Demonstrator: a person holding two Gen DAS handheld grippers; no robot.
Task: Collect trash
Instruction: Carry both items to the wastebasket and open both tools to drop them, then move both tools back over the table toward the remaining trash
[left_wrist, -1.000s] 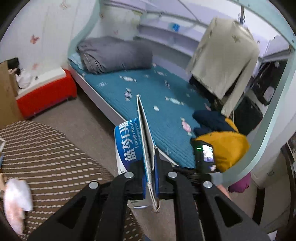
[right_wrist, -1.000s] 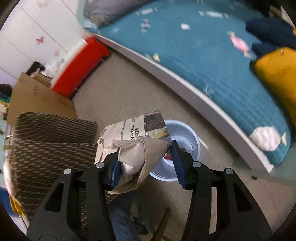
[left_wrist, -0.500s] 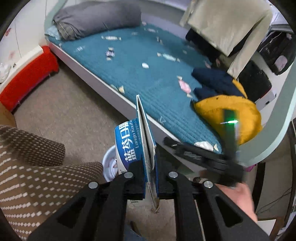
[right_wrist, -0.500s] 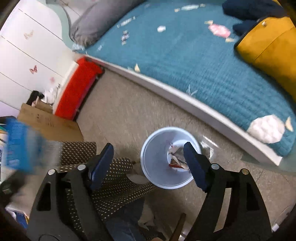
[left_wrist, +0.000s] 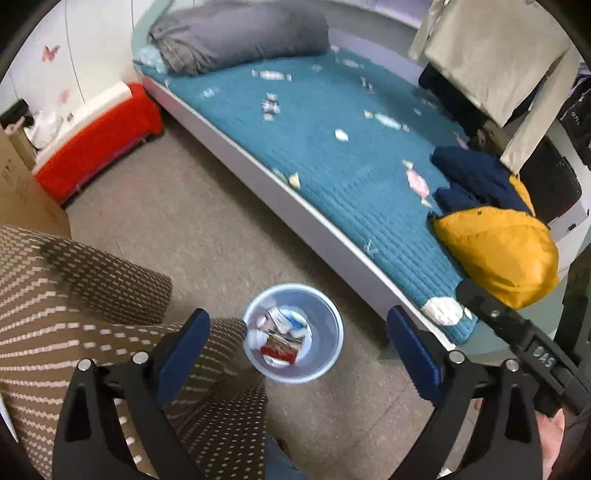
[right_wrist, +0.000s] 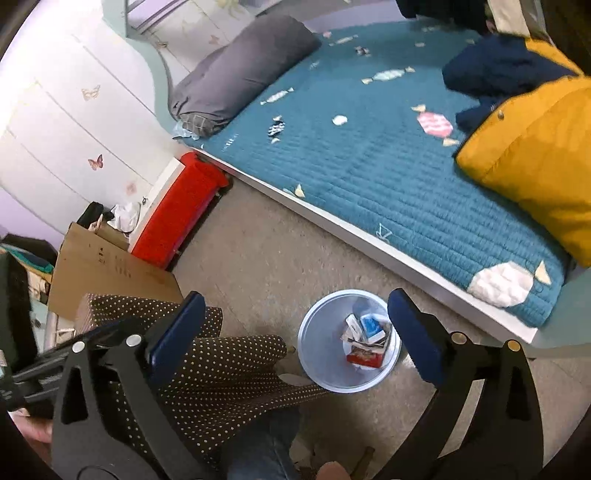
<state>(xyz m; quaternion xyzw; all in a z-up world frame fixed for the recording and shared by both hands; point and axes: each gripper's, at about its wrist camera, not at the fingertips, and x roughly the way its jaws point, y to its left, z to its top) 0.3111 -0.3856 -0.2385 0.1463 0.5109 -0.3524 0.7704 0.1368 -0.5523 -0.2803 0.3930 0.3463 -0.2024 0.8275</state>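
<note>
**Both tongs wide apart over the bin**

Left tongs (left_wrist: 297, 345) and right tongs (right_wrist: 295, 334) are both spread wide w/ nothing between the blue pads (left_wrist: 183, 345) — each pair hangs above the round pale-blue plastic waste bin (left_wrist: 325, 314) on the grey-beige carpet floor (left_wrist: 207, 206). In the left wrist view the bin sits between the two fingers; in the right wrist view it (right_wrist: 321, 365) lies closer to the right-side finger, whose pad (right_wrist: 413, 336) overlaps its rim.

Inside the bin: mixed paper & packaging trash (left_wrist: 282, 338) — a red carton at the bottom, a blue-and-white box above it, crumpled printed paper beside them. It fills only the lower part of the bin.

Around it: a brown fabric w/ white dot pattern (left_wrist: 92, 306) drapes just left of the bin, its edge near the rim. A bed w/ teal quilted cover (left_wrist: 351, 147) runs diagonally behind, carrying a folded grey duvet (left_wrist: 240, 37) at the far end & a mustard-yellow and navy jacket (left_wrist: 495, 236) at the near end. A red storage box w/ white lid (left_wrist: 99, 136) stands on the floor by the bed's head, a cardboard box (right_wrist: 107, 269) next to it.
</note>
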